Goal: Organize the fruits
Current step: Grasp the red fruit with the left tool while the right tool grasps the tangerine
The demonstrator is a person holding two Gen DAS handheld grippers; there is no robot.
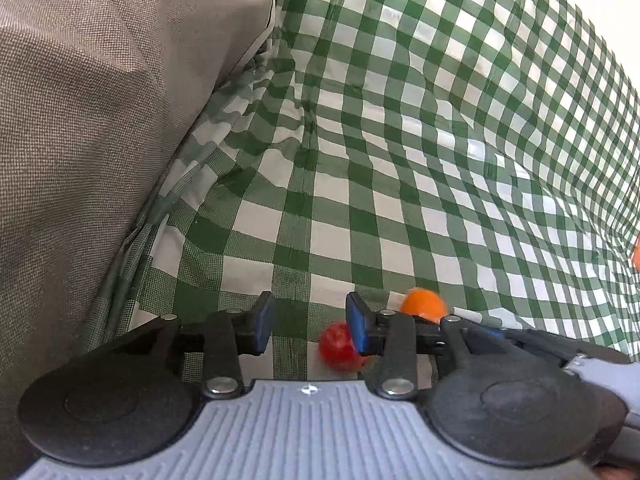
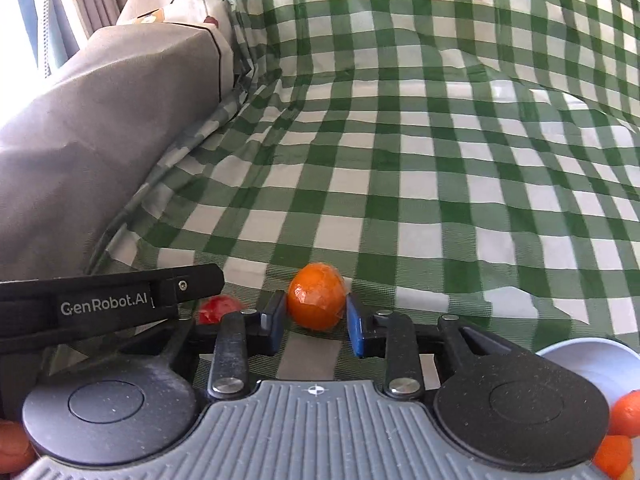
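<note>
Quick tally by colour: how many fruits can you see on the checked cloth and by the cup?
Orange fruits: 3, one between the right claw's open fingers, two by the cup
Red fruit: 1
Total: 4

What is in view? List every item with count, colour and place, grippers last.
orange fruit: one, orange, on the cloth between the right gripper's open fingers, not clamped.
red fruit: one, red, on the cloth beside the left gripper's right-hand finger, partly hidden.
small orange fruits: at least two, orange, at the right wrist view's bottom right edge.
cup: one, pale blue-white, just above those fruits.
tablecloth: one, green and white check, wrinkled, under everything.
grey fabric cover: one, grey-brown, bulky, along the left.
left gripper: black with blue fingers, open, empty.
right gripper: black with blue fingers, open around the orange fruit.
</note>
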